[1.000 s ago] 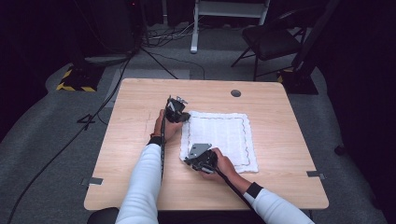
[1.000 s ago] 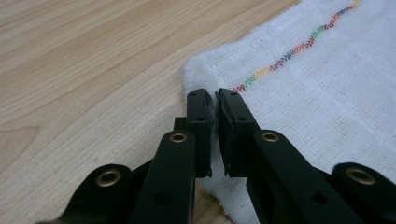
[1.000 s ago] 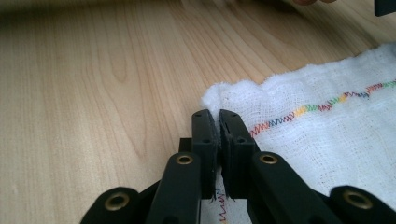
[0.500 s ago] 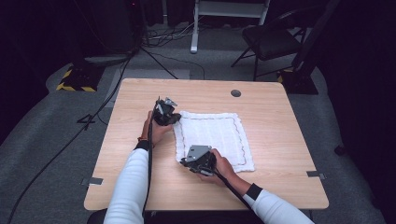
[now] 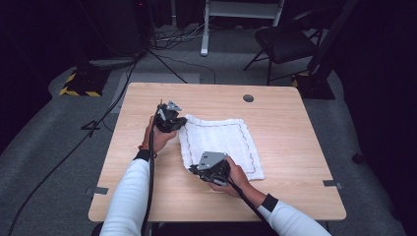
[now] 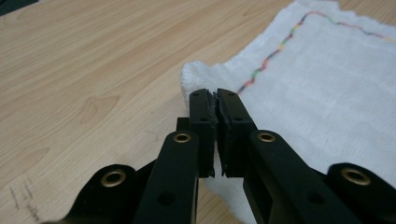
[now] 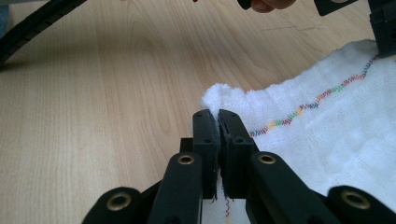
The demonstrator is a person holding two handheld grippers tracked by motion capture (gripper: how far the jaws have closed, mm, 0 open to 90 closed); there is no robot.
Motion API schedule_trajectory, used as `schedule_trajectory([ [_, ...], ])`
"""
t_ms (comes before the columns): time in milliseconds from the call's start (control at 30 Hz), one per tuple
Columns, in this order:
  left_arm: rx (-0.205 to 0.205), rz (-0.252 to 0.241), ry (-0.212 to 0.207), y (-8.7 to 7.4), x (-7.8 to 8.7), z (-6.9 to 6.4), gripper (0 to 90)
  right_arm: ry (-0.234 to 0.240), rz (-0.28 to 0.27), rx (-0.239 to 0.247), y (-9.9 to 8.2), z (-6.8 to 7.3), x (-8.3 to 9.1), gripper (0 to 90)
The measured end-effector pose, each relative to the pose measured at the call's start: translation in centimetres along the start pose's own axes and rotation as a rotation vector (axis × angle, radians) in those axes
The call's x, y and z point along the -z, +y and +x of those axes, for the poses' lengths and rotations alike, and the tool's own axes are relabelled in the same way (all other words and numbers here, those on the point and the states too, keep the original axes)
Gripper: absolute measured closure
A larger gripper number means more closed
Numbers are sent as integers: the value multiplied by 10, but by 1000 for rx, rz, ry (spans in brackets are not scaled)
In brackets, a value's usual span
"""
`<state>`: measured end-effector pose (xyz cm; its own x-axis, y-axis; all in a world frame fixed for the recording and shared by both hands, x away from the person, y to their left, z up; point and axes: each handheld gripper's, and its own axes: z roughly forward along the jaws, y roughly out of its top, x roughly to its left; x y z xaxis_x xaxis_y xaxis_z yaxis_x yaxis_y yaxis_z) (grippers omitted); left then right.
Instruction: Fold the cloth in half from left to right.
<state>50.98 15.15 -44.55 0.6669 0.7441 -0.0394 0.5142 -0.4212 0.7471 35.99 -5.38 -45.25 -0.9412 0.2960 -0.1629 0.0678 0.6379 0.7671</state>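
Both grippers pinching the cloth's left edge

The left gripper [image 5: 181, 121] is clamping the far-left corner of the cloth [image 5: 221, 142] on the table [image 5: 295, 142], wrist bent inward; the right gripper [image 5: 193, 168] is clamping the near-left corner (jaws together on the fabric), forearm angling in from the table's near edge.

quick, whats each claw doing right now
Left claw: closed, pinching a corner of the white cloth.
Right claw: closed, pinching another corner of the same cloth.
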Motion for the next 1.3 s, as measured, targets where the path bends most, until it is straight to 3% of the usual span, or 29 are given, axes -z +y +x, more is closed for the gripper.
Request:
schedule_trajectory([
  [667,-55,-44,-52,52,-37,-47,854,-131,-55,-117,-39,-33,80,868],
  [1100,-113,-36,-83,78,-73,-79,854,-222,-21,-187,-77,-45,120,868],
  [1300,-129,-24,-87,86,-88,-88,854,-250,4,-216,-92,-50,129,868],
])
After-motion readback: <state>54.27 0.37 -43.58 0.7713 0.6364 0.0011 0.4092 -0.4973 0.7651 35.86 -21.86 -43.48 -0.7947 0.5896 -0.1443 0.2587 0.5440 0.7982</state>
